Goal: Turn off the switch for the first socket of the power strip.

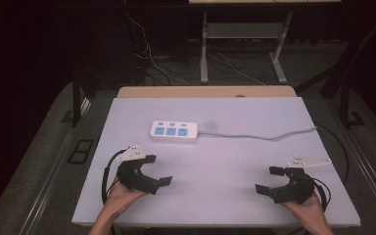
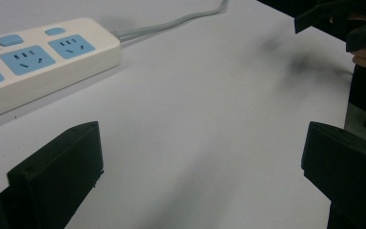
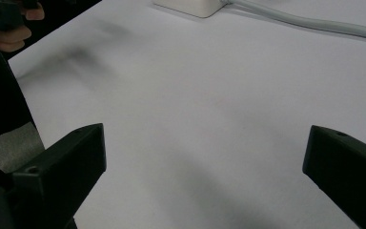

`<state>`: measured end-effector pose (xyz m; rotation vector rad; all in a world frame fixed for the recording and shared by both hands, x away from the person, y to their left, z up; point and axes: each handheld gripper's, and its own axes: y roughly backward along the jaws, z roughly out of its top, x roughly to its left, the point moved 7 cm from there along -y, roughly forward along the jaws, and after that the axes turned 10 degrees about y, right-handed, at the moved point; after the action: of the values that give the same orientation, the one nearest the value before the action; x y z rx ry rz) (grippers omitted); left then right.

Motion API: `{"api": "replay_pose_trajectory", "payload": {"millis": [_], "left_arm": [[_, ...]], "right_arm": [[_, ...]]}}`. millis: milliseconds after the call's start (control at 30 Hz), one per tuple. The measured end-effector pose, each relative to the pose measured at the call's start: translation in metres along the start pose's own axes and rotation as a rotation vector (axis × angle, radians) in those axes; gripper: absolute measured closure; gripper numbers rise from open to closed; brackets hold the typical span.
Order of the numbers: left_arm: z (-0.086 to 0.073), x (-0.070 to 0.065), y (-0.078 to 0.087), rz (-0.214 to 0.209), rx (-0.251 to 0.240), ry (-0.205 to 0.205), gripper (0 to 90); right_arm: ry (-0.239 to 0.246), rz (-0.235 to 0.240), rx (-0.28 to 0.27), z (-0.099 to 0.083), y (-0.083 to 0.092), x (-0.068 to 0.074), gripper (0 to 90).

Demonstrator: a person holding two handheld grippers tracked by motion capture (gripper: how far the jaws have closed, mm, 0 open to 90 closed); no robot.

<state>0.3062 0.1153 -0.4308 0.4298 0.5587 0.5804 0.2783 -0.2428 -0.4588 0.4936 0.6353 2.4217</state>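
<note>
Holding both grippers low near the bottom of the high view, we see the left gripper (image 1: 157, 170) at lower left and the right gripper (image 1: 267, 180) at lower right, each with fingers spread wide and gripping nothing. The power strip (image 1: 174, 131) lies flat on the white surface (image 1: 235, 161), in the upper-left part of it, nearer the left gripper but apart from both. Its long axis runs left-right across the frame; sockets face up, and the cable end points right, with the grey cable (image 1: 259, 135) trailing off toward the right edge. In the left gripper view the strip (image 2: 38, 64) sits upper left, beyond the fingers (image 2: 59, 176).

Risks, as we judge: pinching across the smooth casing could let it slip or skid over the surface; tugging the strip could drag on the cable; a careless finger could press a switch button (image 2: 10, 40)
</note>
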Motion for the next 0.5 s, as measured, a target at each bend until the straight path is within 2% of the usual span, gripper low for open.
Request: {"api": "replay_pose_trajectory", "payload": {"millis": [500], "left_arm": [[0.017, 0.008, -0.001, 0.007, 0.027, -0.003, 0.0]], "right_arm": [[0.009, 0.001, 0.009, -0.001, -0.001, 0.000, 0.5]]}}
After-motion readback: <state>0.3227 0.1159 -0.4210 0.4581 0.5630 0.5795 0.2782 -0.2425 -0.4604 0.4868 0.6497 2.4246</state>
